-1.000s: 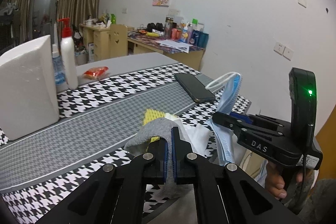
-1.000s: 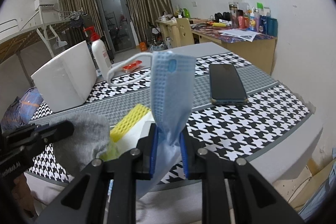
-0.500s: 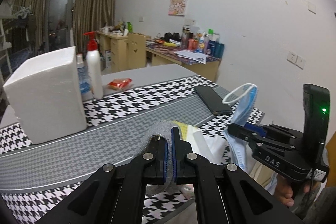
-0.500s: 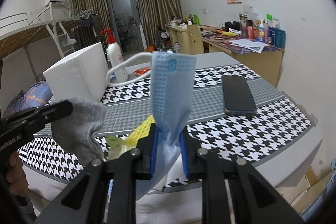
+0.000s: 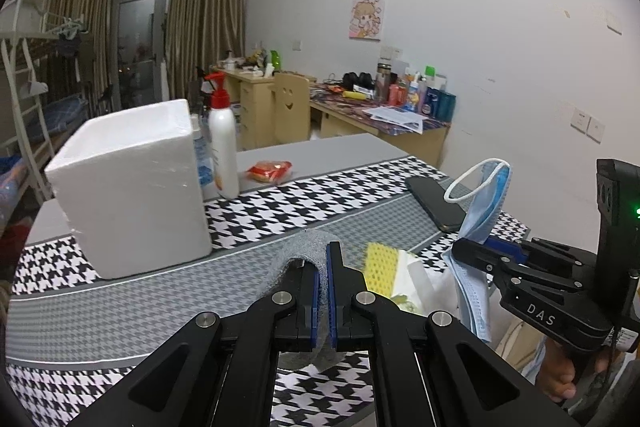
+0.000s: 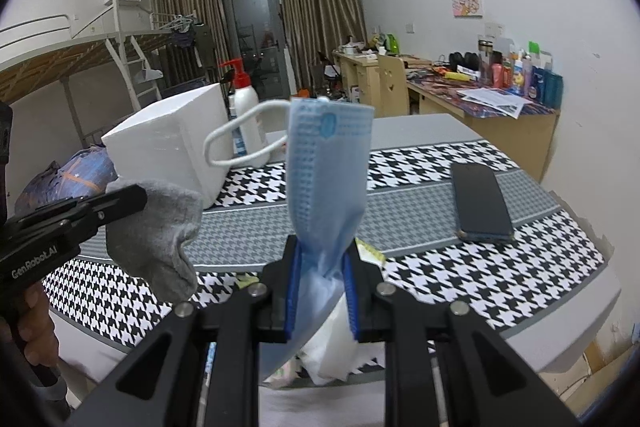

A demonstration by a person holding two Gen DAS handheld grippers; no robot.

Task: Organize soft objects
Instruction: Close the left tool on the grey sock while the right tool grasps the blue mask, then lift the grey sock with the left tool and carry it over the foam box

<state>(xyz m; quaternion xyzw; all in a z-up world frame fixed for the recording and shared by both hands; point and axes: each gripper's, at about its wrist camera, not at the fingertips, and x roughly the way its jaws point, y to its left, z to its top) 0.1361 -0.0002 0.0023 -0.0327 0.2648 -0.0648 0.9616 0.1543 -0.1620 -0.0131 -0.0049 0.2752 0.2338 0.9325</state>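
While both grippers are being held above the near edge of the houndstooth-patterned black, white and grey table cover [image 5: 280, 203], each one is being kept clamped on a soft item. A grey knitted sock [image 6: 160, 231] is being pinched by the left gripper [image 5: 328, 267], its blue pads nearly touching, with the fabric looping over the tips and hanging below, clear of the table. A light blue pleated face mask with a white ear loop [image 6: 328, 171] is being squeezed by the right gripper [image 6: 320, 259], jaws narrowly apart on the bunched cloth, the mask's upper part standing upright above the fingers. A yellow waffle-textured sponge [image 5: 378, 267] and a crumpled white tissue packet [image 5: 416, 279] are being left lying on the cover just beneath the grippers. A white rectangular foam box [image 5: 132, 187] is being seen standing well back on the left of the table, with a white pump bottle with a red nozzle [image 5: 222, 143] just beside it. A small red snack packet [image 5: 270, 171] is lying near the bottle. A black smartphone [image 6: 480, 203] is lying flat, screen up, on the right side of the cover. Part of a hand [image 5: 560, 375] is being glimpsed on the right gripper's handle.
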